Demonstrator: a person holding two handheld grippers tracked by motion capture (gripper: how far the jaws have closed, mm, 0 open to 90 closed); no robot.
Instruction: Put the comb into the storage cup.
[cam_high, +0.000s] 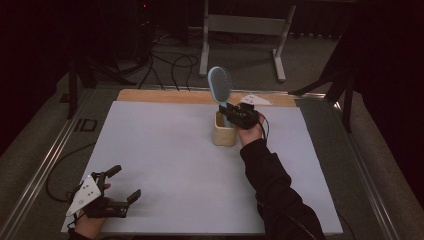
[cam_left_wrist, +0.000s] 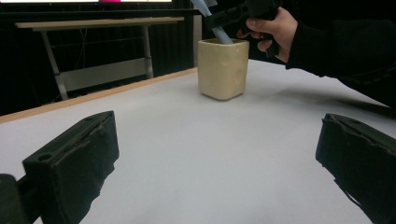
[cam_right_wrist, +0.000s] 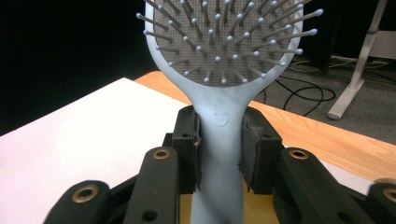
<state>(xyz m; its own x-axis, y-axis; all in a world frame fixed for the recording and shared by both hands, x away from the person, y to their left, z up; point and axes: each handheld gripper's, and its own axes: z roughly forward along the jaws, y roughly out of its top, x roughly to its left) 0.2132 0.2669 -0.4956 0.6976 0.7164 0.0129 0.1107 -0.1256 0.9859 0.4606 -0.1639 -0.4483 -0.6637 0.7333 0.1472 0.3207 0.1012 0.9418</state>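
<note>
Between the two pads of my right claw (cam_right_wrist: 219, 149), low in the middle of the right gripper view, sits the neck of a pale blue hairbrush (cam_right_wrist: 223, 60); the jaws are drawn in narrow and clamped on it from both sides, bristles facing the camera. In the high view the same claw (cam_high: 239, 116) is just right of centre, touching the rim area of a cream cup (cam_high: 223, 132), with the brush head standing upright above it and the handle going down inside. I judge the step to be seating the brush in the cup or drawing it out. Either way I should keep the handle vertical and move straight along its length, so the cup does not tip or slide on the white surface (cam_high: 165, 160), and loosen the grip only once the handle rests on the bottom.

My left claw (cam_high: 112, 192) waits at the lower left of the high view, jaws spread wide and holding nothing; it could steady the cup if it starts to lean.

How deep the handle reaches I cannot tell: the cup wall hides it in the left gripper view, where the cup (cam_left_wrist: 222, 67) stands upper centre and the brush head is cut off by the top edge. The room behind is too dark to read.
</note>
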